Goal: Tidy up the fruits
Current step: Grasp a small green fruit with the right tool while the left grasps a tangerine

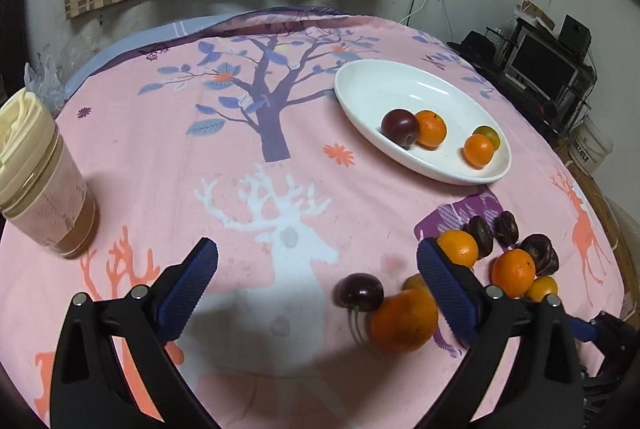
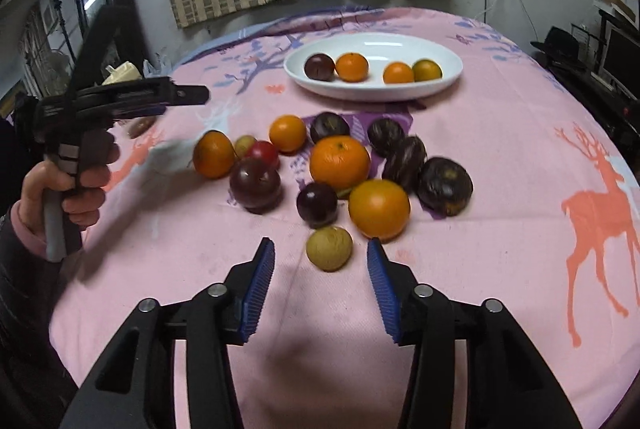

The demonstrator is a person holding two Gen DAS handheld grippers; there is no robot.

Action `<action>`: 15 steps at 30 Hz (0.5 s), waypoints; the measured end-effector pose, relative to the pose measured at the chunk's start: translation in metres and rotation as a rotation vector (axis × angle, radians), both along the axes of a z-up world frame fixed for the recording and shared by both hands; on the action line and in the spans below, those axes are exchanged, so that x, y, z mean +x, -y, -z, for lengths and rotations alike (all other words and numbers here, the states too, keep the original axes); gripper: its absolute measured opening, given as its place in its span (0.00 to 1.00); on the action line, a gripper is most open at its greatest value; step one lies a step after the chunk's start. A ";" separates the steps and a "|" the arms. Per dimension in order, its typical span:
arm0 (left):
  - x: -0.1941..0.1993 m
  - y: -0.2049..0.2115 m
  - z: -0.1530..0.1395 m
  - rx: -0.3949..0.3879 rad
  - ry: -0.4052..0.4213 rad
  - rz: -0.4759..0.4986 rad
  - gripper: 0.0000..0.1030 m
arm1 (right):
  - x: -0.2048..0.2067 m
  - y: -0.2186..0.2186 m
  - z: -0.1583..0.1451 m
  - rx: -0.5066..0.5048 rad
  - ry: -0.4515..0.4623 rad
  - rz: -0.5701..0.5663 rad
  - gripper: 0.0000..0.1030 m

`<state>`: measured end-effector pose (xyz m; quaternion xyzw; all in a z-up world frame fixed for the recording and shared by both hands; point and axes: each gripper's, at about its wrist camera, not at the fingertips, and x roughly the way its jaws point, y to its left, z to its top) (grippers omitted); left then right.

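**Fruit pile vs. plate, mid-sort**

So the white oval plate [image 2: 448, 77] sits upper middle of the right wrist view with four fruits in it: one dark plum [image 2: 319, 66], two oranges, and one greenish-yellow citrus [image 2: 427, 70]. Below it, mid-frame on the pink deer tablecloth [image 2: 520, 269], is the loose pile: I count four oranges, about three dark plums, four wrinkly dark fruits I can't really identify, a small red one [image 2: 264, 152] and a pale one half hidden behind it. A yellow-brown round fruit [image 2: 329, 248] lies nearest the camera.

The right gripper [image 2: 321, 275] is partly spread, nothing pinched; that yellow-brown fruit sits just ahead of the tips, not touched. The left gripper [image 1: 318, 271] is spread wide and empty, with one finger covering part of the pile in its own view. In the right view it's blurry at the left edge, held by a hand [image 2: 76, 189].

A lidded jar [image 1: 44, 185] stands at the left edge of the left view.
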<state>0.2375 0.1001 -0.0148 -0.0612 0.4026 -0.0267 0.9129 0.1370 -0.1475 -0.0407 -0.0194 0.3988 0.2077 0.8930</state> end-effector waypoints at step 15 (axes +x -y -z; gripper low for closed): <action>-0.023 -0.009 -0.005 0.015 0.034 -0.012 0.95 | 0.018 -0.007 0.015 -0.015 -0.077 0.025 0.27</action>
